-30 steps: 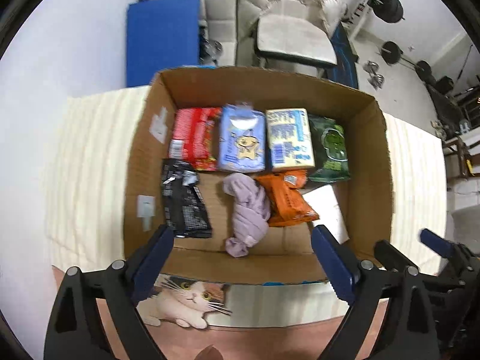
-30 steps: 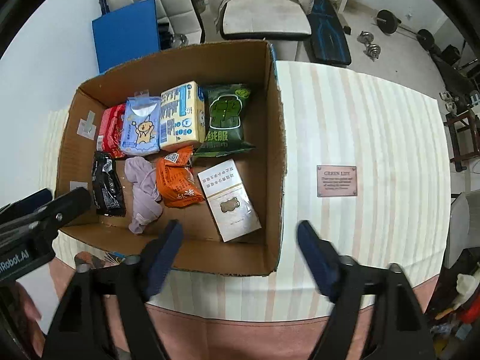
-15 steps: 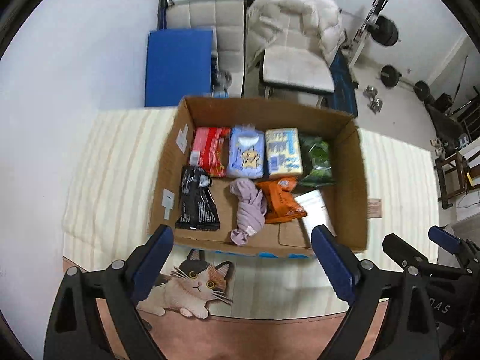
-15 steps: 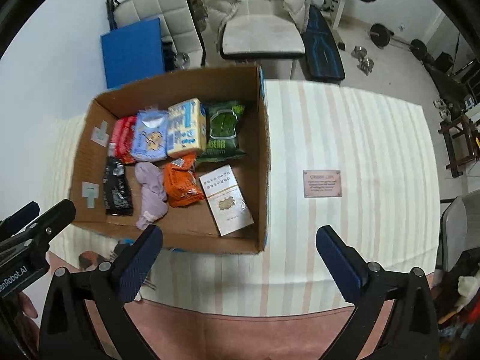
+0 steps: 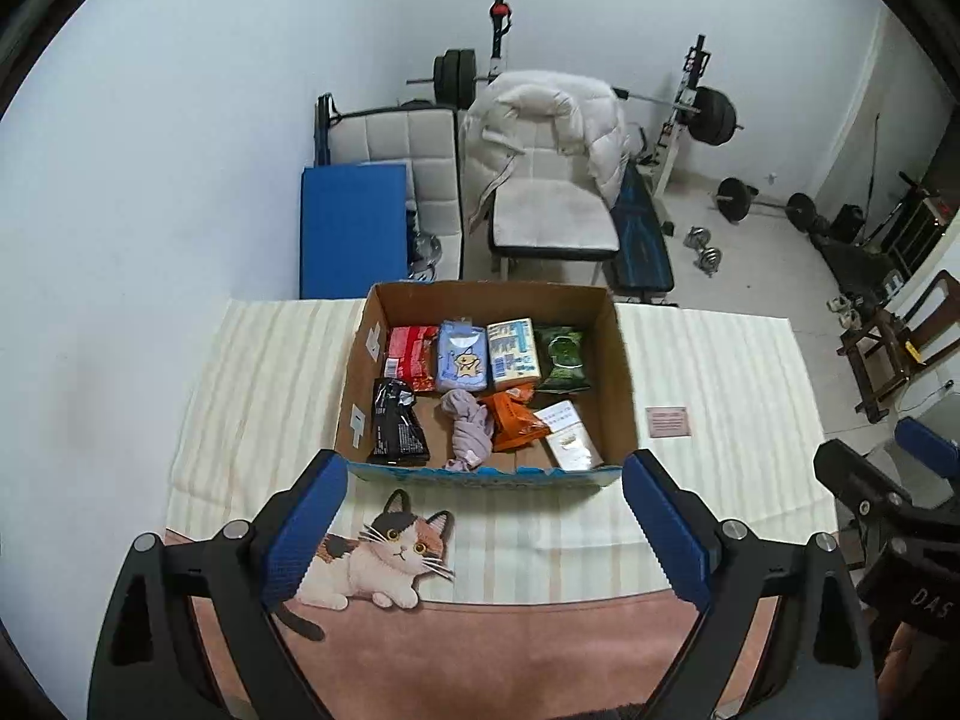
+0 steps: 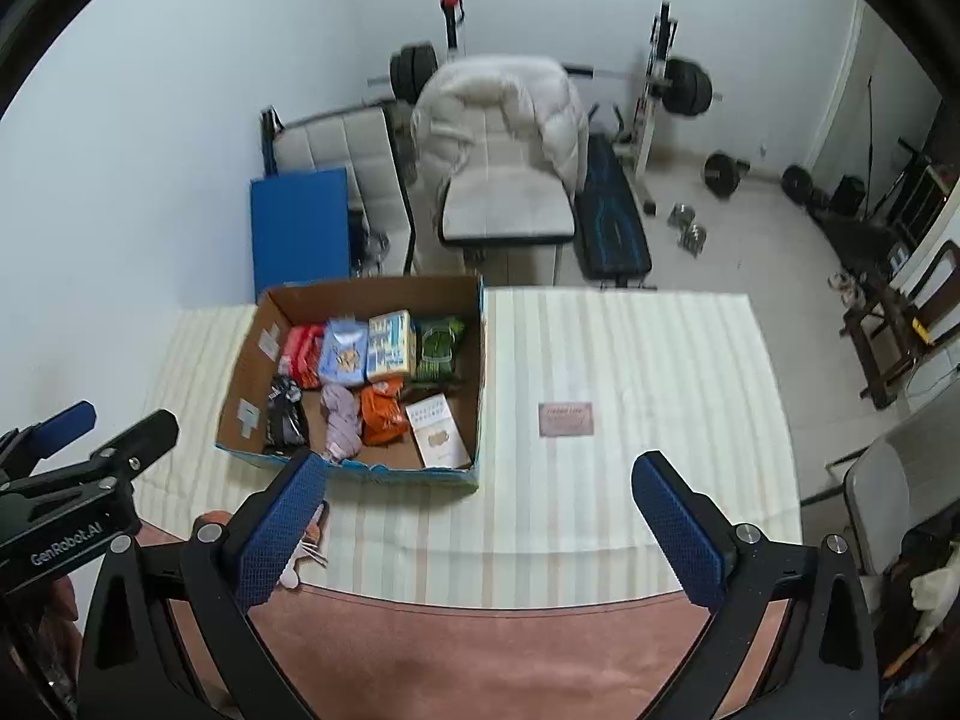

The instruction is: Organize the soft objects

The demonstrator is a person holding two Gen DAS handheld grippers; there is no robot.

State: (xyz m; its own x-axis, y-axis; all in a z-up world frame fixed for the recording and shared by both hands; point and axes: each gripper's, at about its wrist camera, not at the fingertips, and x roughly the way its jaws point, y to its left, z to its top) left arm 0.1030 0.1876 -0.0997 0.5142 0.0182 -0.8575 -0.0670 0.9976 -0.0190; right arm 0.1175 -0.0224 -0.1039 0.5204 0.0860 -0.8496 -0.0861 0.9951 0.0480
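An open cardboard box (image 5: 623,384) (image 6: 480,360) stands on the striped table. It holds soft packs: red (image 5: 411,357), light blue (image 5: 461,357), yellow-blue (image 5: 511,351) and green (image 5: 561,357) in the far row, then a black pack (image 5: 395,429), a lilac cloth (image 5: 469,427) (image 6: 341,420), an orange pack (image 5: 515,420) and a white pack (image 5: 570,439). My left gripper (image 5: 485,531) is open and empty, above the table's near edge, short of the box. My right gripper (image 6: 480,534) is open and empty, to the right of the box.
A striped cloth (image 6: 630,360) covers the table, with a small brown label (image 6: 566,419) on it and a cat picture (image 5: 384,558) at the near edge. Beyond the table are a blue mat (image 5: 354,228), a chair with a white coat (image 5: 552,180) and weights.
Both grippers have pulled up and back from the box, so it looks smaller and farther. The right gripper's jaws opened wider. The box contents have not moved.
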